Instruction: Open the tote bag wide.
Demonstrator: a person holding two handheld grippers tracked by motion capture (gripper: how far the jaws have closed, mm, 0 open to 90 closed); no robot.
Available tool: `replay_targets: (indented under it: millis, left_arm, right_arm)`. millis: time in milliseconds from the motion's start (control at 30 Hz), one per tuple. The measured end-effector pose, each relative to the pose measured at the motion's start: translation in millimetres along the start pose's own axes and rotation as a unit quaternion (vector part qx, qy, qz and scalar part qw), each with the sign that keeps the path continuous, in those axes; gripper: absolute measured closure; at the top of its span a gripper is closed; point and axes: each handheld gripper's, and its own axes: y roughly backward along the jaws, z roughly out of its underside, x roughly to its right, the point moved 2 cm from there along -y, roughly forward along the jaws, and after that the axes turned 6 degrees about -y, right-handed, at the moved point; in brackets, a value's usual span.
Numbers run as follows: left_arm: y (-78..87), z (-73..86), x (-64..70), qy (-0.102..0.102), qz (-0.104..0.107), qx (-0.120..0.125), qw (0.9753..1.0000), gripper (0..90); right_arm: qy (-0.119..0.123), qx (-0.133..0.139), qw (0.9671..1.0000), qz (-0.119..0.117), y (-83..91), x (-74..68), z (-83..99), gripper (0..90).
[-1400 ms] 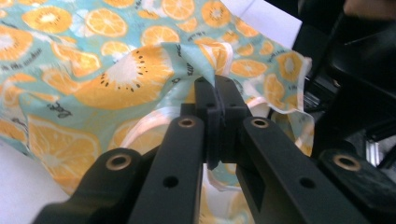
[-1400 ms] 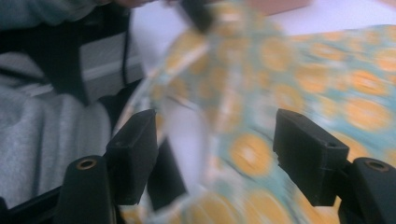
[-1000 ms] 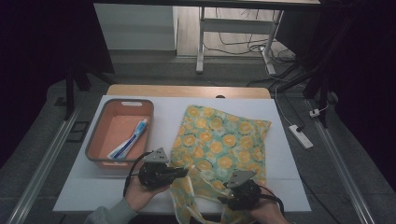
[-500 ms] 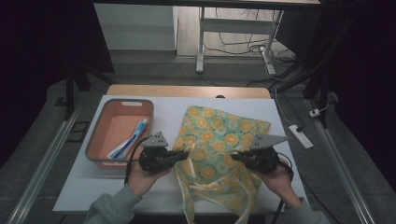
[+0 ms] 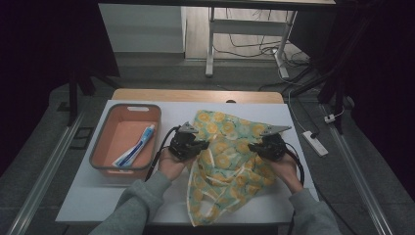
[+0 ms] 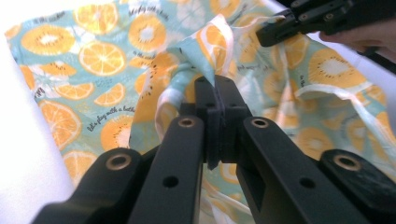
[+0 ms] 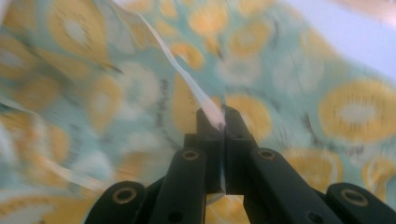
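The fruit-print cloth (image 5: 230, 161) is pinched at its near side by both grippers: the left gripper (image 6: 217, 86) is clamped on a raised fold, the right gripper (image 7: 219, 116) apparently on a white-trimmed edge, though that view is blurred. Between them the cloth sags onto the white table (image 5: 83, 200).

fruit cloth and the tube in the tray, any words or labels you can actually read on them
"let's play with a butter...": small script on the fruit-print cloth, in the left gripper view; the line runs under a fold.
Other script lines on the cloth, near its top edge and right side: too small or blurred to read.
Cloth print in the right gripper view: motion-blurred, unreadable.
Toothpaste tube in the orange tray: too small to read.
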Motion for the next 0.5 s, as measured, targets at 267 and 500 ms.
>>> replay_targets:
  millis: [267, 500]
  left_arm:
    - [-13.6, 3.1, 2.0, -0.01, 0.002, -0.022, 0.9997, 73.7]
    - [40.1, 7.1, 30.4, -0.053, 0.017, 0.0, 0.9985, 33.7]
  right_arm:
    - [-0.019, -0.037, 0.9991, -0.006, -16.1, 5.9, 16.8, 85.7]
    - [-0.021, -0.007, 0.9995, -0.023, -2.6, -2.9, 15.6, 53.9]
